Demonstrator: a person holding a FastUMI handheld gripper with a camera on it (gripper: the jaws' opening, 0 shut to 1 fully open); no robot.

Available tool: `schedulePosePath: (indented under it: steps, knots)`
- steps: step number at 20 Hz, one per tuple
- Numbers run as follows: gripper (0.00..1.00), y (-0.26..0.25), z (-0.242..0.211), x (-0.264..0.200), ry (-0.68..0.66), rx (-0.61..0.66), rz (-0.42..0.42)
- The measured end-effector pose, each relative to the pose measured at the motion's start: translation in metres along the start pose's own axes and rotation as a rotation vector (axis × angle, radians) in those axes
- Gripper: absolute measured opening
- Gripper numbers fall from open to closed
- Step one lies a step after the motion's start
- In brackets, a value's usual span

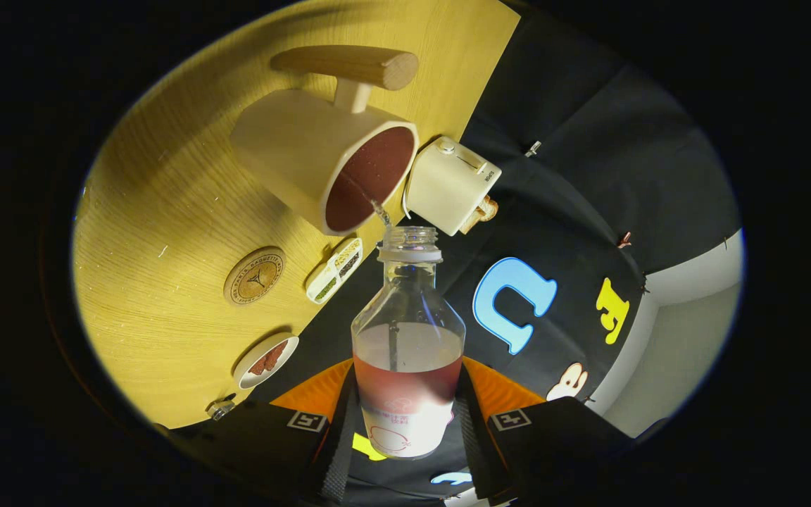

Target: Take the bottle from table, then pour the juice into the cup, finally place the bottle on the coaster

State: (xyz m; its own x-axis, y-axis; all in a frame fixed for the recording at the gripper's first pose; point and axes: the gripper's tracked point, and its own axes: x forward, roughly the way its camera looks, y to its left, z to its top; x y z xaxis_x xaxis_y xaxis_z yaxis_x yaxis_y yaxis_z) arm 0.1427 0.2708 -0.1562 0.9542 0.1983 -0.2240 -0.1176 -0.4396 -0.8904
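The gripper (407,422) is nearest the camera, and its two fingers (338,436) press against opposite sides of the bottle (407,352), pinching it around the labelled lower body. The gap between the fingers equals the bottle's width. The bottle extends forward from the fingers, uncapped, with its open neck pointing toward the cup (328,158). Reddish juice (405,387) occupies the part of the bottle nearest the fingers; the section toward the neck is clear.

A thin stream of liquid (381,211) passes from the bottle mouth to the cup rim. The cup is a cream-coloured mug with a wooden bar handle (349,63), standing on the wooden table (159,211). Its interior is full of dark reddish liquid.

The coaster (254,275), a round cork disc with a printed emblem, lies on the table beside the cup and apart from it. A small compartmented container (335,270) sits near the table edge, between the coaster and the bottle neck. A white boxy appliance (451,184) stands just beside the cup at the table edge. A small white dish (266,360) holding brown pieces rests on the table closer to the fingers.
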Motion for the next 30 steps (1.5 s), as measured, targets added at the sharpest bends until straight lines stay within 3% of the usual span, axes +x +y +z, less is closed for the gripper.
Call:
schedulePosePath:
  steps: [18,25,30]
  knots:
    - [0.69,0.005,0.003,0.000,0.002,0.065,0.025]
    - [0.69,0.030,0.008,-0.006,0.046,0.352,0.143]
    - [0.70,0.046,0.020,-0.013,0.060,0.699,0.235]
